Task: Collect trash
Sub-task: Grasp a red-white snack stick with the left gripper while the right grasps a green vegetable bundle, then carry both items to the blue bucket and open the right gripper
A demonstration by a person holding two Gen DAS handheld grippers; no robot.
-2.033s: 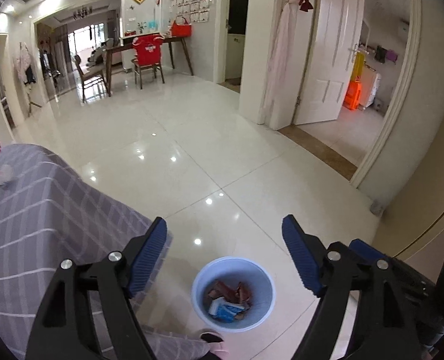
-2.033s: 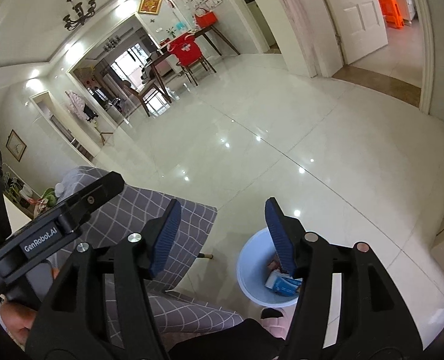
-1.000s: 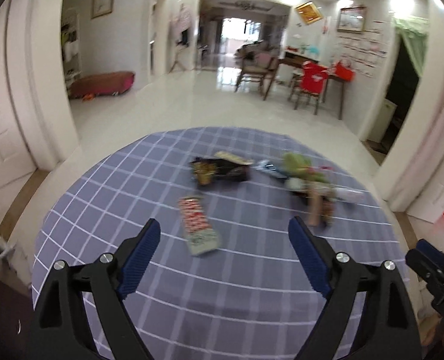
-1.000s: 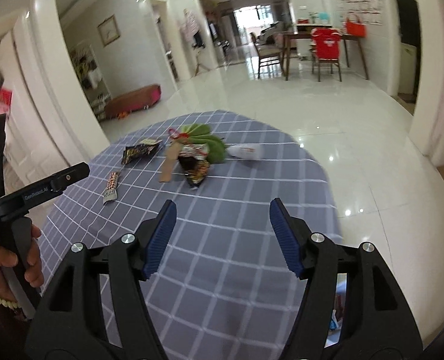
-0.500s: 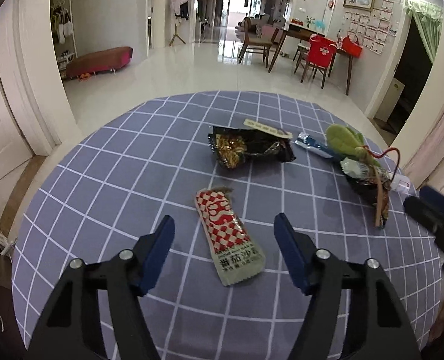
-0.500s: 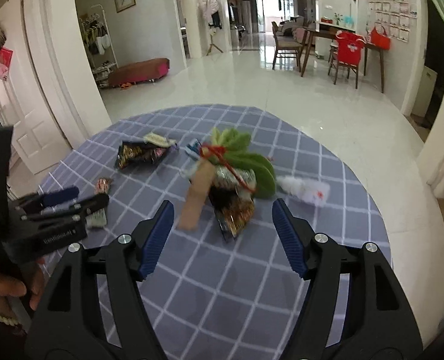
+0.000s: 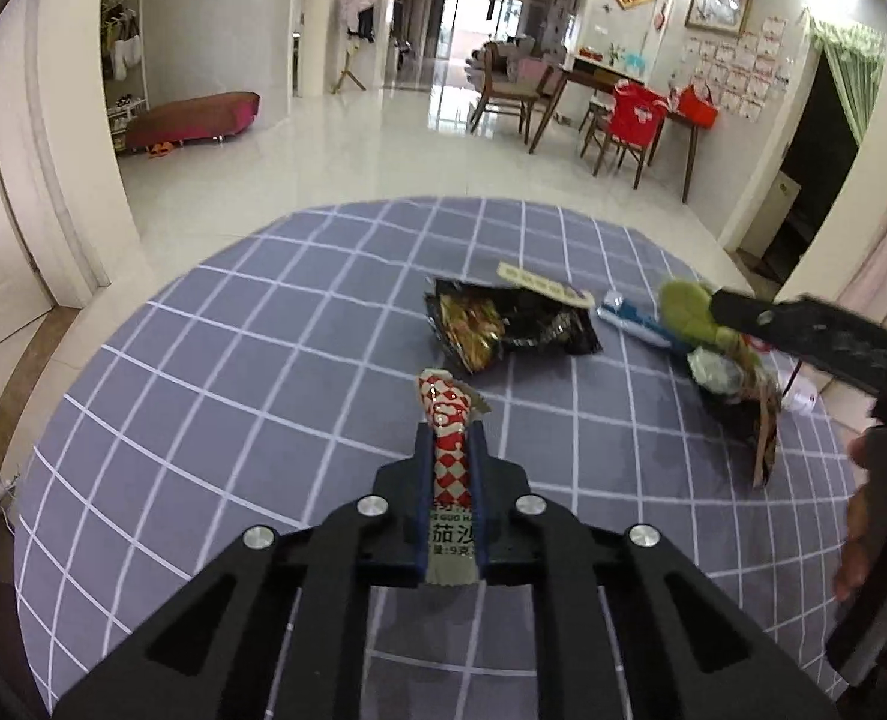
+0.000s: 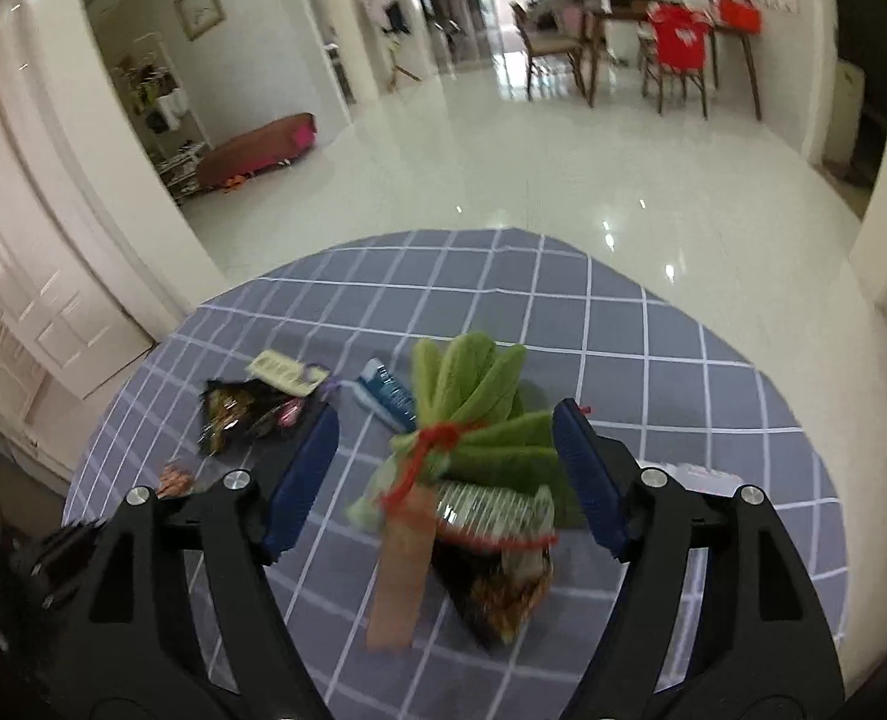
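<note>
My left gripper point(image 7: 451, 450) is shut on a red-and-white checked sachet point(image 7: 447, 414) above the round table with the grey checked cloth point(image 7: 233, 372). A black snack wrapper point(image 7: 503, 324) lies beyond it. My right gripper point(image 8: 446, 468) is open, its jaws either side of a pile: green plush leaves tied with red string point(image 8: 479, 408), a crinkled dark wrapper point(image 8: 497, 558) and a tan strip point(image 8: 401, 570). The right gripper shows in the left wrist view point(image 7: 815, 336) over the same pile point(image 7: 725, 372).
A blue-and-white tube point(image 8: 386, 399) and a pale label strip point(image 8: 278, 372) lie on the cloth by the black wrapper point(image 8: 245, 414). A white bottle point(image 8: 701, 474) lies right of the pile. Glossy tiled floor surrounds the table; a dining table with chairs point(image 7: 611, 114) stands far back.
My left gripper has closed on the checked sachet and lifted it. My right gripper has moved forward and down over the green pile, still open.
</note>
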